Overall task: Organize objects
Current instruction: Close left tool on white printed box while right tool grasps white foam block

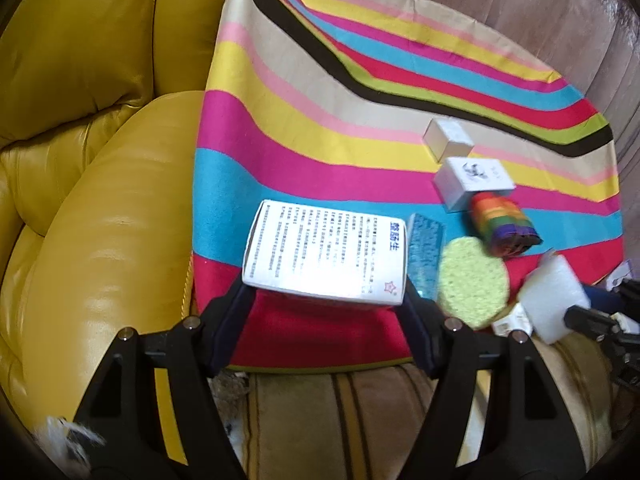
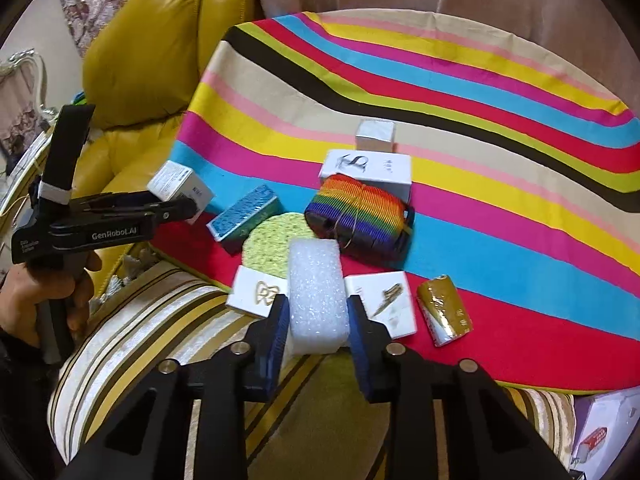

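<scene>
My left gripper [image 1: 324, 300] is shut on a white printed box [image 1: 326, 252], holding it above the near left edge of the striped cloth [image 1: 320, 120]; the box also shows in the right wrist view [image 2: 180, 186]. My right gripper [image 2: 318, 320] is shut on a white foam block [image 2: 316, 292], above the near edge. On the cloth lie a blue sponge [image 2: 244, 218], a yellow-green round sponge [image 2: 276, 240], a rainbow bundle [image 2: 360, 216], two white boxes [image 2: 366, 170] behind it, two flat white boxes [image 2: 258, 290] and a gold packet [image 2: 444, 310].
A yellow leather armchair [image 1: 92, 160] stands left of the table. A striped cushion [image 2: 160, 320] lies below the table's near edge. A white box [image 2: 604, 428] sits at the lower right. Curtains hang behind.
</scene>
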The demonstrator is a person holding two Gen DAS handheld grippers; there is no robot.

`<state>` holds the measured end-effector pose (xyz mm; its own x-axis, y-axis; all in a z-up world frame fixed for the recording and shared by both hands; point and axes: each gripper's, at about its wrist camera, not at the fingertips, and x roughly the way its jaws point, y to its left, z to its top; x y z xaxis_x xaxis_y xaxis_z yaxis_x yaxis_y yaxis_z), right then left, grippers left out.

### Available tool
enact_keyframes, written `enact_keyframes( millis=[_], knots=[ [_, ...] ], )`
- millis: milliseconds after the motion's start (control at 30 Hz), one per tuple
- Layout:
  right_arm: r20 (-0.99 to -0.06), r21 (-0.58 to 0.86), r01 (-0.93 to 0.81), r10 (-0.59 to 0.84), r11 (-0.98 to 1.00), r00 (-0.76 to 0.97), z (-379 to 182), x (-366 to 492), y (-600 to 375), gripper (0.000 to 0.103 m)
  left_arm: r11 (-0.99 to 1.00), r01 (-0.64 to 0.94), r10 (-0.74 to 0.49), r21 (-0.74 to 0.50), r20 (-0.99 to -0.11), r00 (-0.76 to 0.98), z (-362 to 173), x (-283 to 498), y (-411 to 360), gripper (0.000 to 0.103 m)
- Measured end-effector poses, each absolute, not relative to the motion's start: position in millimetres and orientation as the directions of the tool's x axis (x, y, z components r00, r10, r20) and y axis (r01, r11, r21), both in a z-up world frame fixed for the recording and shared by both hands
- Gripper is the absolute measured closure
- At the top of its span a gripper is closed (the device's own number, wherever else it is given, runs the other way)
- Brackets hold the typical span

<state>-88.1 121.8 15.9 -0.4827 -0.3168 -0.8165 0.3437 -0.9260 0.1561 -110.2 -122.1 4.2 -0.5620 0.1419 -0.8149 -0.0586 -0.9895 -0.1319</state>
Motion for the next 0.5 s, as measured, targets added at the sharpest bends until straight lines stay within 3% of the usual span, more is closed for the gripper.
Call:
enact_keyframes(
  millis=[500],
  knots=[
    [-0.781,0.183,0.277,-0.311,-0.943,-0.542,28,-70,146,0.074,-0.969,-0.048,0.219,-0.243,-0.753,-0.620,25,-73,-84,0.031]
  ],
)
